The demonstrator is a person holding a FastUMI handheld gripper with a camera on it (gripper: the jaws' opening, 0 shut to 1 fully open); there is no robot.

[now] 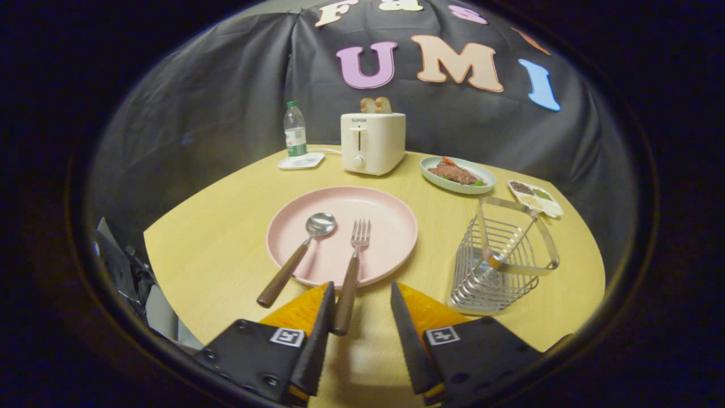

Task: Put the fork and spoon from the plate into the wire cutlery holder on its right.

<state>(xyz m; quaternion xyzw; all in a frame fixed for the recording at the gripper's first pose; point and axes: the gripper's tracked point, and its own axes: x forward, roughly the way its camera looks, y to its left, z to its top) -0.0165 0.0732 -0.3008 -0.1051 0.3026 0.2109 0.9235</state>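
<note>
Still at the approach, nothing lifted. Spoon (298,253) and fork (352,272) lying side by side on the pink plate (391,226), handles overhanging onto the desk (226,226). Fingers (358,300) spread open, empty, fork handle's end between them near the left one. Next: centre, close, lift. Wire cutlery holder (498,260) on the right, seemingly empty.
</note>
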